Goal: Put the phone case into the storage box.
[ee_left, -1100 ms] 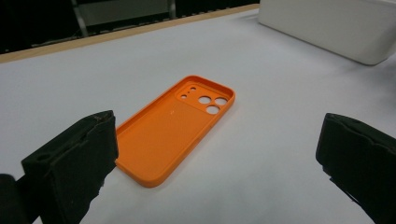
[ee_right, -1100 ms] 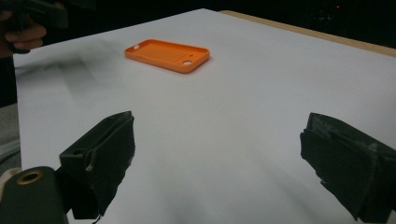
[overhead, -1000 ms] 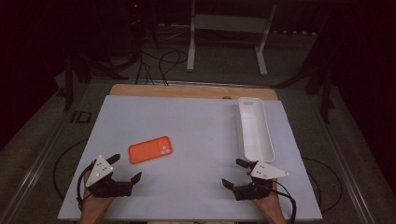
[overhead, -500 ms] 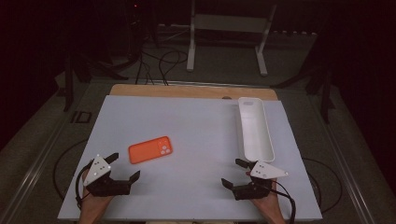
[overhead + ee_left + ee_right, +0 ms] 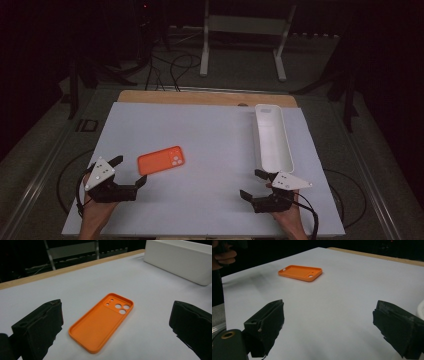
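An orange phone case [image 5: 161, 160] lies flat on the white table [image 5: 210, 140], hollow side up, left of centre. My left gripper [image 5: 129, 171] is open just to its near left, jaws spread either side of the orange phone case [image 5: 102, 321] in the left gripper view, not touching it. At the front right my right gripper [image 5: 254, 183] stands open and empty over bare table. The right gripper view shows the orange phone case [image 5: 300, 272] farther off, past its spread jaws.
A long white tray [image 5: 272, 140] lies at the right side of the table, its near end just beyond the right gripper; the white tray [image 5: 180, 258] also appears at the upper right of the left gripper view. A wooden strip [image 5: 200, 97] edges the far side. Dark floor with stands lies beyond.
My left gripper has crept slightly toward the phone case. The right gripper and the case have stayed put.
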`<action>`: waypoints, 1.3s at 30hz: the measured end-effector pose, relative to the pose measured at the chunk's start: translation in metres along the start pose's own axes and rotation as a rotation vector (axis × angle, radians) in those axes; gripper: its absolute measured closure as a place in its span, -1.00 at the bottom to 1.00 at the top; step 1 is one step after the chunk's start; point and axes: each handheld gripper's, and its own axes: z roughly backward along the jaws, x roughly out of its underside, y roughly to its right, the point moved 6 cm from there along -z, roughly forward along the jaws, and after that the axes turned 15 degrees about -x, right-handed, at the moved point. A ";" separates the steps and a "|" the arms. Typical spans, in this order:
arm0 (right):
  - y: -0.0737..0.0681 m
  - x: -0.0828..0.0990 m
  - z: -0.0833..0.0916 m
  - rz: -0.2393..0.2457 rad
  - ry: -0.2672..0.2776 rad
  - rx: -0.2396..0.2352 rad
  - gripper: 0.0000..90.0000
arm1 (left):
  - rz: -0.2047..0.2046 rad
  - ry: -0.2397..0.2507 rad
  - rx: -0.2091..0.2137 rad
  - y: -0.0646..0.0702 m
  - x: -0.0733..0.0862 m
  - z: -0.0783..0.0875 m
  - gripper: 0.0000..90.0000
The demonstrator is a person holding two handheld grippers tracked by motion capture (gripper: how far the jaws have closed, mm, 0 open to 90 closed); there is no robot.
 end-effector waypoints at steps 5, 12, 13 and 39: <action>-0.002 0.001 -0.001 0.000 -0.007 -0.011 -0.78 | -0.002 -0.001 -0.001 0.002 -0.004 -0.004 -1.00; -0.002 0.001 0.001 0.006 -0.008 -0.011 -0.78 | -0.023 -0.003 0.006 0.002 -0.012 -0.011 -1.00; -0.001 0.001 0.001 0.006 -0.006 -0.011 -0.78 | -0.037 -0.007 0.004 0.001 -0.013 -0.012 -1.00; -0.001 0.001 -0.001 0.005 -0.007 -0.004 -0.78 | -0.091 -0.045 0.041 -0.010 -0.025 -0.037 -1.00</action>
